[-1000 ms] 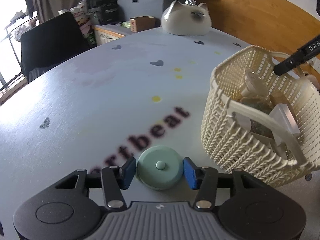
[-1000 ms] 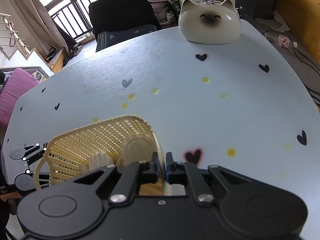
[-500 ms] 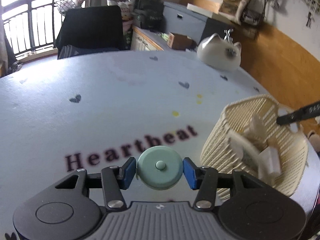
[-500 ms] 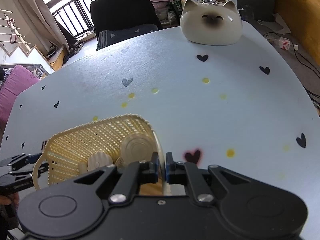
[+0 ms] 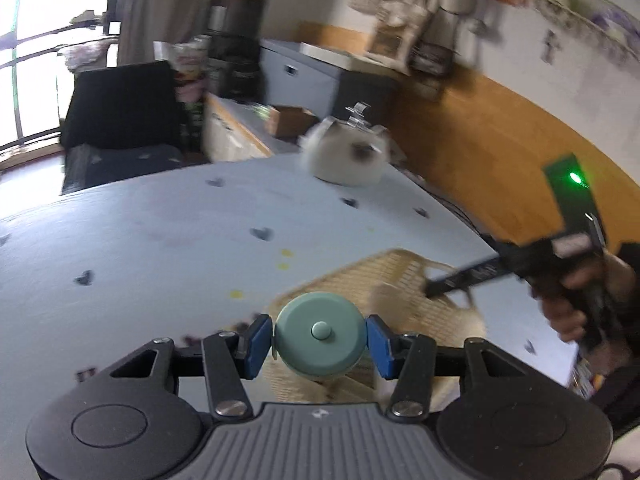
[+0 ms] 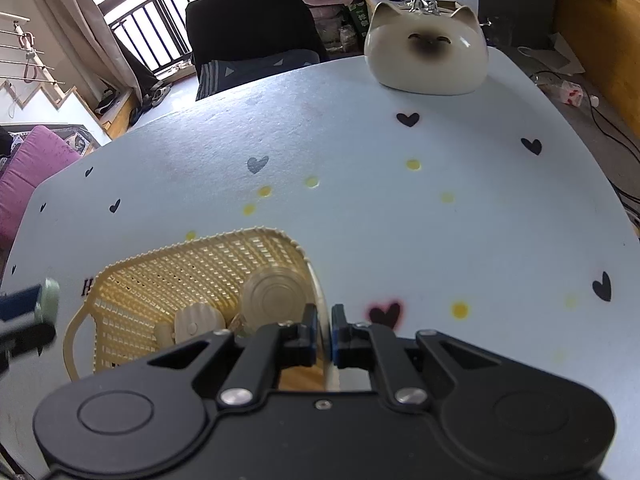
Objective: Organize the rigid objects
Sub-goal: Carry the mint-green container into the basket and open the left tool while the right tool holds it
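My left gripper (image 5: 320, 338) is shut on a round mint-green disc (image 5: 320, 334) with a small centre button, held in the air above the near edge of the cream woven basket (image 5: 372, 276). My right gripper (image 6: 325, 330) is shut on the basket's right rim (image 6: 316, 280), with one finger inside and one outside. In the right wrist view the basket (image 6: 192, 264) holds a round clear lid (image 6: 274, 294), a ribbed cream piece (image 6: 198, 320) and other items partly hidden. The left gripper and green disc show at that view's left edge (image 6: 46, 300).
A white cat-shaped ceramic (image 6: 428, 54) stands at the table's far side. The light-blue table (image 6: 400, 220) has heart and dot prints. A black chair (image 6: 248, 28) stands beyond the far edge. The left wrist view is motion-blurred.
My left gripper has lifted the green disc off the table and swung right, over the basket. My right gripper has stayed clamped on the basket rim.
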Demonstrator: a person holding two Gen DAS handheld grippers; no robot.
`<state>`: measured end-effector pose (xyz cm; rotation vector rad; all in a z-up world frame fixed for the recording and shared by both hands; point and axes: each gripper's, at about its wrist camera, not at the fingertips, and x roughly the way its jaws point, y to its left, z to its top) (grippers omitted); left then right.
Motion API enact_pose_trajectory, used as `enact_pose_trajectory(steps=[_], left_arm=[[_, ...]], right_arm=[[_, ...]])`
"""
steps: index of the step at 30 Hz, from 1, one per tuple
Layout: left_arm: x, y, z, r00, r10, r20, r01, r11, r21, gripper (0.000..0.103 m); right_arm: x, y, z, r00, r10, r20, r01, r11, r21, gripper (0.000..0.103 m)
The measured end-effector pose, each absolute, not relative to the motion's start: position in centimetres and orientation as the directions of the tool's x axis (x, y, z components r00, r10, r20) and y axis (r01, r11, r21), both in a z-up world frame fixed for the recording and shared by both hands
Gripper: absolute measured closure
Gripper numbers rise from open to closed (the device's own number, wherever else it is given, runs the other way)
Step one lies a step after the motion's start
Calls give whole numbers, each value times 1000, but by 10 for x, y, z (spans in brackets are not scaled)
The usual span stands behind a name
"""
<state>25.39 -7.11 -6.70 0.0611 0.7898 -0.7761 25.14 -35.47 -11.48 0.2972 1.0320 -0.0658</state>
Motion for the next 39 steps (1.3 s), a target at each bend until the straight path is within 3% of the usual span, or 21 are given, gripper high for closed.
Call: enact_pose_trajectory(steps=[16,20,24,26,39], left_arm=[[240,-120,-91,350,-453,-820,729,681,-65,51],[238,-118,-89,351,-451,-821,724,687,-68,48],[235,-120,-87,347,-466,-814,729,680,-79,33],[233,-122,-87,349,-466,-813,734,675,-72,30],[232,-118,-81,357,-480,-802,719,689,-91,27]], right_arm=[[250,-357,-114,519,96,-849,189,956,224,96],[250,-357,-114,519,99,-849,187,956,226,96],[250,-357,-114,519,101,-849,186,956,228,96],[250,-357,-114,519,101,-849,186,956,227,96],[250,-356,-114,520,101,-848,187,955,229,96]])
